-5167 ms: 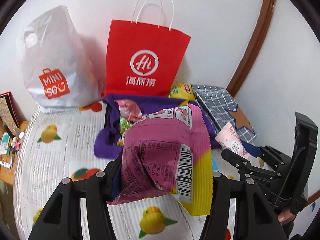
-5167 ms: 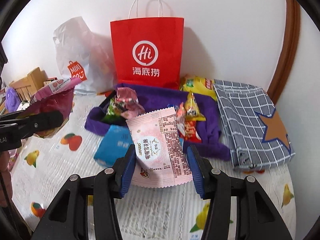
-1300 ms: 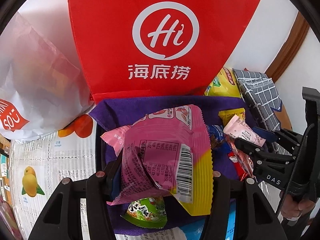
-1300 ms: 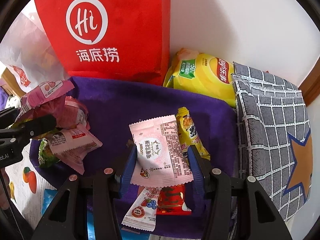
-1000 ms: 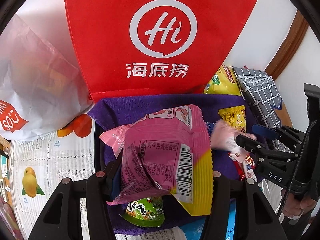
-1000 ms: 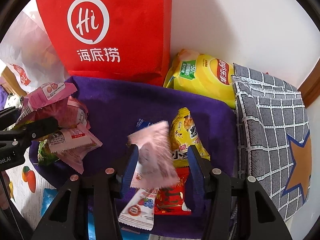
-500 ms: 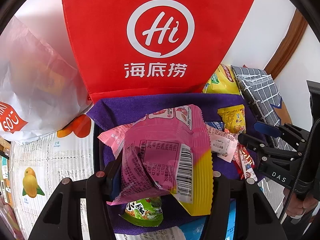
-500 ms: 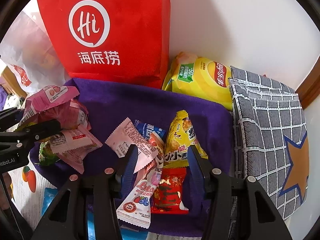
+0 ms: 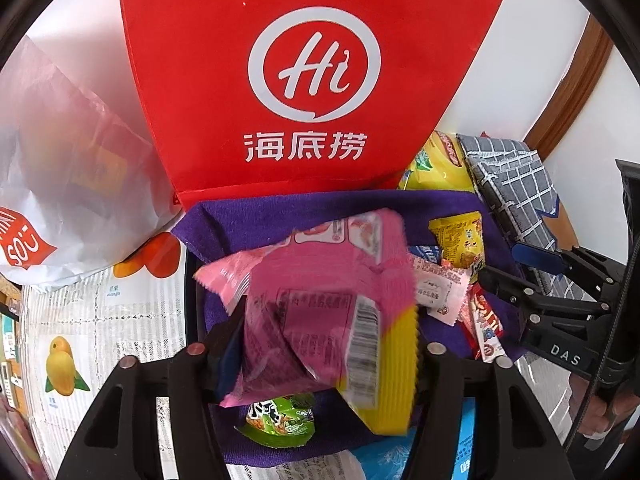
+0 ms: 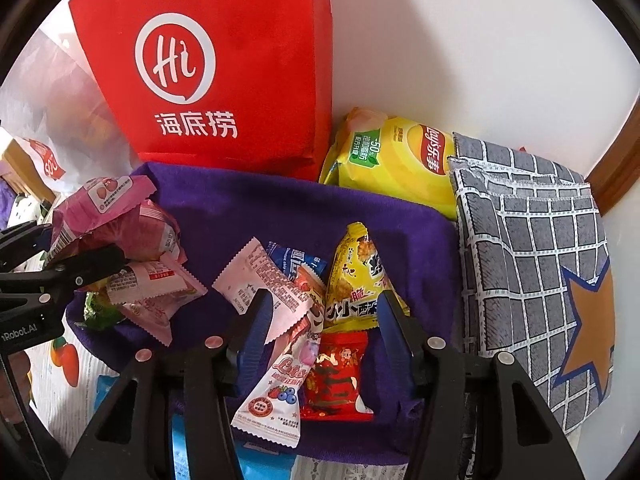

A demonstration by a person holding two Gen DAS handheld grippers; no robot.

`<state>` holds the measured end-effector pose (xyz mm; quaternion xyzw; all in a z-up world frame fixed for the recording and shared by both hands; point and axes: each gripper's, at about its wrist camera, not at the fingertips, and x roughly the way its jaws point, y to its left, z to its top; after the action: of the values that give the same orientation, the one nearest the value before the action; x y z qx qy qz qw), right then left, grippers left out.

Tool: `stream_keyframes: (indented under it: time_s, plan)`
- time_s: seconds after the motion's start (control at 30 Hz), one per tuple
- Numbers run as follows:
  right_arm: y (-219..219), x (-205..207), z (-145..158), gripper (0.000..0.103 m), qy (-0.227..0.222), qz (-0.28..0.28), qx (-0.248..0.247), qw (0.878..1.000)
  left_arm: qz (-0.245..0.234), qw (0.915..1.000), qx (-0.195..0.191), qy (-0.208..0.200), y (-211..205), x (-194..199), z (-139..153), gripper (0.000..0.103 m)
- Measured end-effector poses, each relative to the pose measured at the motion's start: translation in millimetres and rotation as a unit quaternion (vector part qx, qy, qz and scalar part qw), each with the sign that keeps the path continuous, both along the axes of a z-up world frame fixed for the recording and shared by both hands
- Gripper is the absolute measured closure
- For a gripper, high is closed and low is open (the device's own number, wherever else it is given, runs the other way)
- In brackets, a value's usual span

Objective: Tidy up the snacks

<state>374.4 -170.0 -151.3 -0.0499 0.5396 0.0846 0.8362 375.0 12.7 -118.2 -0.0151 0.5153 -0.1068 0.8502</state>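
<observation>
Two grippers hang over the fuzzy purple cloth (image 10: 280,208). My left gripper (image 9: 320,332) has just been opening its fingers; the crinkly pink packet (image 9: 312,300) with a barcode sits blurred between them, near the cloth's left edge. My right gripper (image 10: 324,304) has also been opening, fingers apart and empty, above a pale pink wrapper (image 10: 264,280) lying mid-cloth. Behind stand a red paper bag (image 9: 312,80) printed "Hi" and a glossy yellow chips bag (image 10: 392,160).

The red paper bag (image 9: 304,80) at the far side bears a white "Hi" in a ring above "海底捞". The yellow chip bag (image 10: 396,164) to its right shows "-50%" and "乐事" — the right gripper (image 9: 556,320) carries "DAS", the left gripper (image 10: 48,292) "Robot.AI".
</observation>
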Motion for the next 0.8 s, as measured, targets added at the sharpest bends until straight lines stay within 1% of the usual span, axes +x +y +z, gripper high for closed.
stream_keyframes:
  time_s: [0.07,0.2,0.33,0.4,0.57,0.63,0.73,0.77,0.8]
  plan:
    - [1.2,-2.5,5.0,0.046,-0.004,0.002,0.003,1.000,0.003,0.9999,-0.010,0.003,1.7,-0.3,2.0,0.034]
    - [2.1,-7.0,15.0,0.044,-0.009,0.002,0.008,1.000,0.005,0.9999,-0.013,-0.002,2.8,-3.6,7.7,0.031]
    - [2.0,-11.5,26.2,0.042,-0.013,0.005,0.011,1.000,0.004,0.9998,-0.016,-0.010,3.0,-6.6,15.0,0.030]
    - [2.2,-13.1,30.8,0.039,-0.015,0.006,0.010,1.000,0.003,0.9997,-0.018,-0.013,2.6,-8.3,18.7,0.030]
    - [2.4,-14.9,37.7,0.038,-0.018,0.002,0.009,1.000,0.000,0.9996,-0.018,-0.021,-0.5,-13.0,27.7,0.030]
    - [4.8,-17.8,41.6,0.031,-0.029,0.003,-0.002,1.000,-0.002,0.9995,-0.017,-0.025,-1.2,-16.0,32.8,0.030]
    - [10.6,-27.3,55.7,0.025,-0.066,0.007,-0.018,0.998,0.001,0.9992,-0.015,-0.036,0.1,-21.9,44.7,0.029]
    - [10.7,-29.6,59.7,0.020,-0.072,0.007,-0.015,0.997,0.002,0.9991,-0.017,-0.040,0.9,-23.8,48.9,0.027]
    - [10.3,-32.9,63.7,0.018,-0.076,0.005,-0.008,0.997,0.000,0.9989,-0.023,-0.041,1.8,-26.3,53.9,0.023]
